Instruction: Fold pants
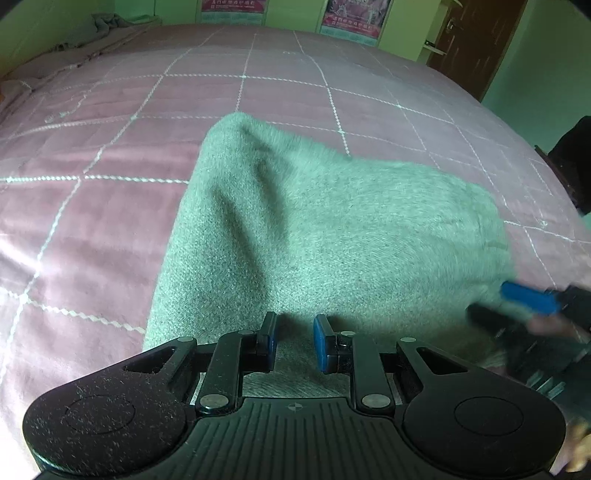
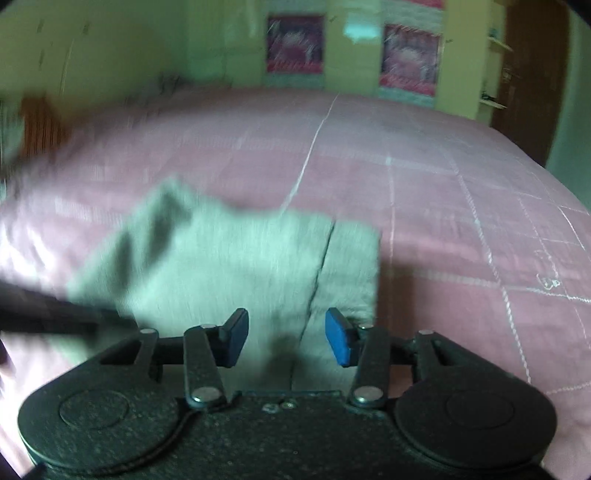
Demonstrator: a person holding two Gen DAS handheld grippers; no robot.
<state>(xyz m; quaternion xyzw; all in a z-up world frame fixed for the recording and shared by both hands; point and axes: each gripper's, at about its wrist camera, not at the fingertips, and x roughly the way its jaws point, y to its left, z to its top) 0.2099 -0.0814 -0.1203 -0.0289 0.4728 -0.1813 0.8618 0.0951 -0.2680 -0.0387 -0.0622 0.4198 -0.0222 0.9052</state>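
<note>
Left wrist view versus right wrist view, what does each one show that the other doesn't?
Only the left wrist view shows the right claw at the pants' right edge and crumpled bedding at the far corner. Only the right wrist view shows a seam line down the pants. Both show the grey pants on the pink checked bedspread, wall posters, a brown door, and open claws.

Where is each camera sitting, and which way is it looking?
Left wrist: it sits on the left claw, looking forward over the grey pants on the pink bedspread toward the green wall; the open left claw shows, with the right claw at the right edge.
Right wrist: it sits on the right claw, looking the same way, blurred; its own open fingers show, and a dark blurred shape at the left edge.
Both share the pants, bedspread, wall posters and brown door.
</note>
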